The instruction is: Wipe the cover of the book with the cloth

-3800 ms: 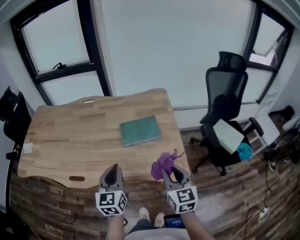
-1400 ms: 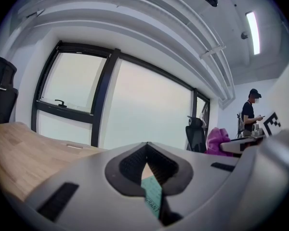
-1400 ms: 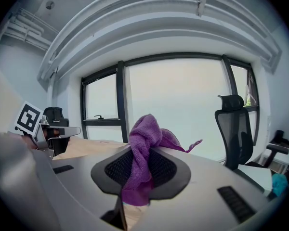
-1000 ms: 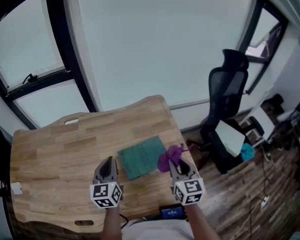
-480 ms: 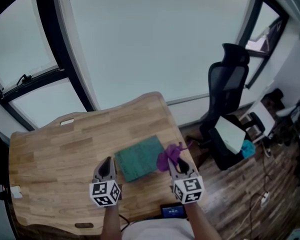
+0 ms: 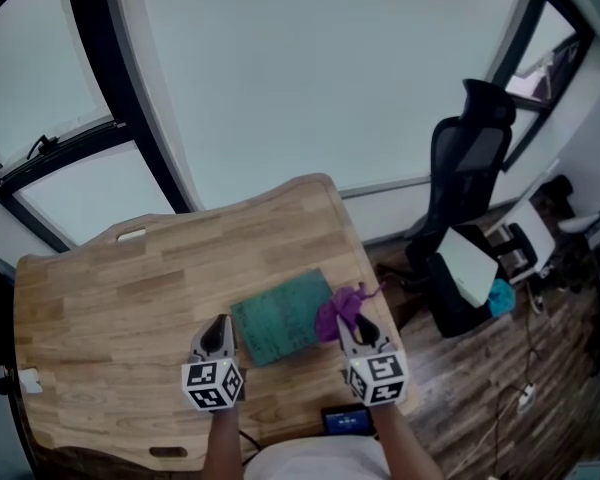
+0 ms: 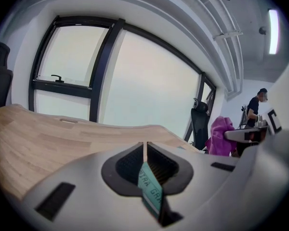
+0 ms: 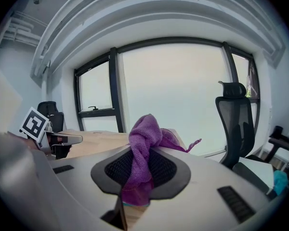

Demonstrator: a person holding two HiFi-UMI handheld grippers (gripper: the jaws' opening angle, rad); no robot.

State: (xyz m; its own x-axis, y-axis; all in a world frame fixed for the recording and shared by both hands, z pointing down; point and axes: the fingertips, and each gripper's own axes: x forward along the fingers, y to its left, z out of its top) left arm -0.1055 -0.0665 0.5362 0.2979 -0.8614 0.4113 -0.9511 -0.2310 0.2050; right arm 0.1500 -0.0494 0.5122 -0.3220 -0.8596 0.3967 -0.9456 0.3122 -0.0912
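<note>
One crumpled purple cloth (image 6: pixel 337 311) pinched by right gripper (image 6: pixel 356 328) fingers; left gripper (image 6: pixel 217 329) fingers closed.

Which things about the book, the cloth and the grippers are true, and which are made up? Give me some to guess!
1. The purple cloth is pinched in the right gripper. True.
2. The left gripper is holding the book. False: its jaws are shut with nothing in them, and the book lies beside it.
3. The book has a red cover. False: the cover is teal green.
4. The book lies flat on the wooden table. True.
5. The black office chair stands on top of the table. False: it stands on the floor beside the table.
</note>
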